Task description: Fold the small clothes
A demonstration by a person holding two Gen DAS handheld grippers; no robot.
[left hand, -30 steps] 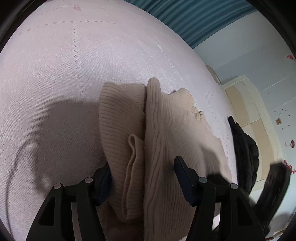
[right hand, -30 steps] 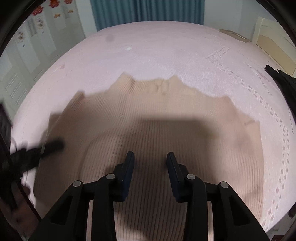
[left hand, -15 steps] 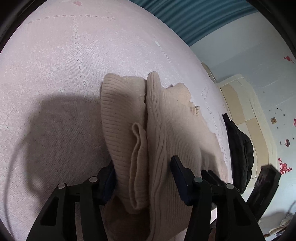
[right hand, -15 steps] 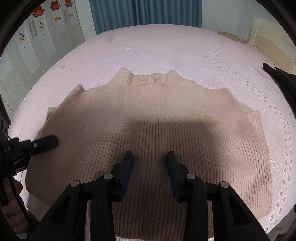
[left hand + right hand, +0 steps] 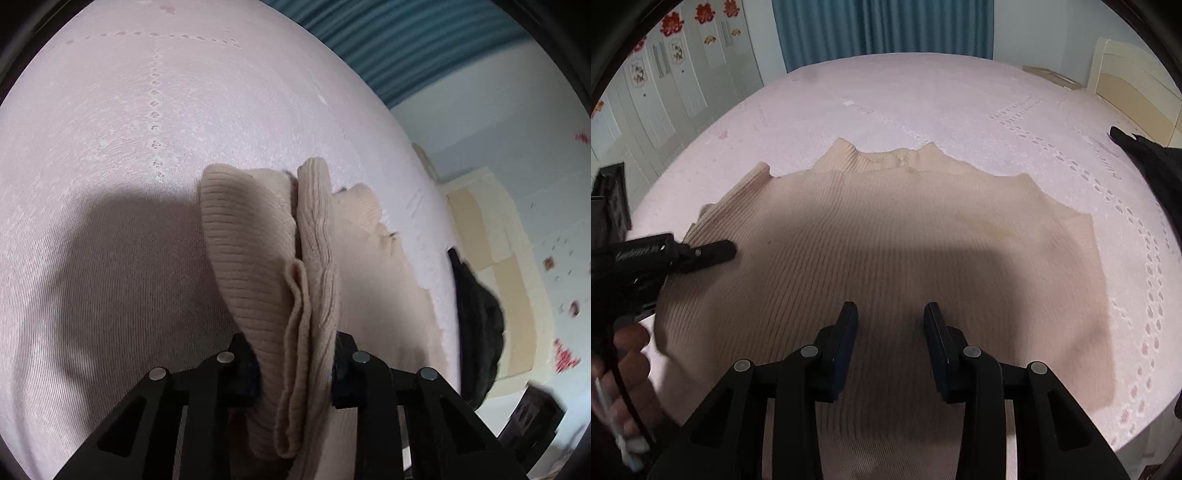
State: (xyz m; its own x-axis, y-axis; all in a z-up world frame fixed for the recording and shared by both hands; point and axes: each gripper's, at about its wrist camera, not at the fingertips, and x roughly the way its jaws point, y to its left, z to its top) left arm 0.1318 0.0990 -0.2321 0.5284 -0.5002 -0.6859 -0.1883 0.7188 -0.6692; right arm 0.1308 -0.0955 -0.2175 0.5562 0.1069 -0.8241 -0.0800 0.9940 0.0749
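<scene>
Spread near the bed's (image 5: 960, 92) front edge, the beige sweater (image 5: 886, 240) has its bunched sleeve between the closing left claw (image 5: 295, 365), while the right claw (image 5: 890, 332) hovers half-open, empty; folding the sleeve inward likely follows.

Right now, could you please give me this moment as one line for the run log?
step: gather sleeve edge | left gripper: closing on bunched beige sweater sleeve | right gripper: open above sweater body, nothing between jaws | surface: pink bedspread

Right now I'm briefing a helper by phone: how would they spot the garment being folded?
On the pink bedspread, near its front edge, lies a beige ribbed sweater spread flat. Unlike the black garment at the bed's right side, it is pale with a short ribbed collar.
</scene>
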